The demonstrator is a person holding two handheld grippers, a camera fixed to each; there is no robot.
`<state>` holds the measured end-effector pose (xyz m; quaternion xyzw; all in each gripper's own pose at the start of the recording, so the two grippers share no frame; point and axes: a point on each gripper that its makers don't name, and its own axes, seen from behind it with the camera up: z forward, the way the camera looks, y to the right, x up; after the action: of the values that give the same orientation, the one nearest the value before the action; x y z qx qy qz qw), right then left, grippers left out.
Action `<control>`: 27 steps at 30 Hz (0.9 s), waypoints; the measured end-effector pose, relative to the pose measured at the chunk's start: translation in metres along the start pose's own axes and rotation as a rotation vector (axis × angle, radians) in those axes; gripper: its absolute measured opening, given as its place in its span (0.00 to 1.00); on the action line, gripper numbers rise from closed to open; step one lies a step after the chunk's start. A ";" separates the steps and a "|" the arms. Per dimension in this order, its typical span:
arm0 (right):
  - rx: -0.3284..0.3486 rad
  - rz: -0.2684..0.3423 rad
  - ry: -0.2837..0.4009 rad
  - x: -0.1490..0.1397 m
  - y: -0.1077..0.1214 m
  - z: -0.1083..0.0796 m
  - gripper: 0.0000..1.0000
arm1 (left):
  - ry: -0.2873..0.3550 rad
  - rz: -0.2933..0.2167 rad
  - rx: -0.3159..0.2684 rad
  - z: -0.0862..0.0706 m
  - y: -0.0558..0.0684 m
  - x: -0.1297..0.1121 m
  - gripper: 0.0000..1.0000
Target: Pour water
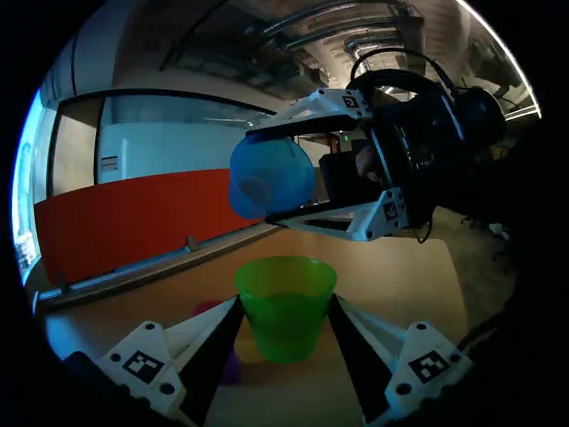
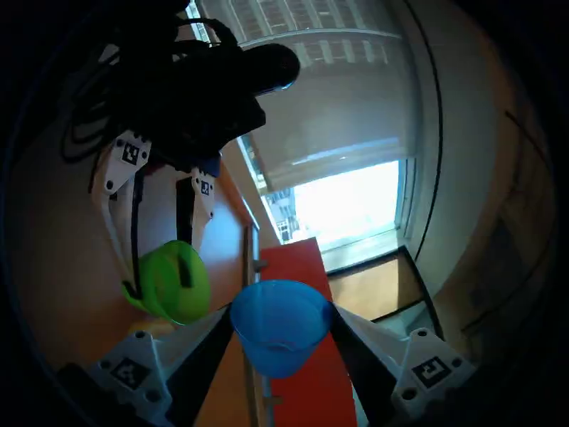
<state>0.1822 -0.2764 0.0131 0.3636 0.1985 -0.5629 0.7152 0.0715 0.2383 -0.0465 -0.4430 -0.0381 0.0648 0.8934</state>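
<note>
Left gripper view: left gripper (image 1: 286,302) fingers pinch green cup (image 1: 286,327), upright and low over wooden surface (image 1: 398,277). Right gripper (image 1: 262,178) fingers clamp blue cup (image 1: 274,171), tipped sideways above it. Pouring step, probably late; next calls for righting blue cup steadily. Both cups smooth, translucent plastic, tapered.
</note>
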 end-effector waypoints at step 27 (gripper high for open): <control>-0.036 0.447 -0.049 -0.022 -0.018 -0.024 0.93 | -0.036 0.018 -0.003 -0.012 0.002 0.001 0.82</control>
<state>0.1620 -0.2454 0.0073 0.3721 0.1057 -0.3956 0.8330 0.0735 0.2302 -0.0553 -0.4434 -0.0504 0.0808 0.8912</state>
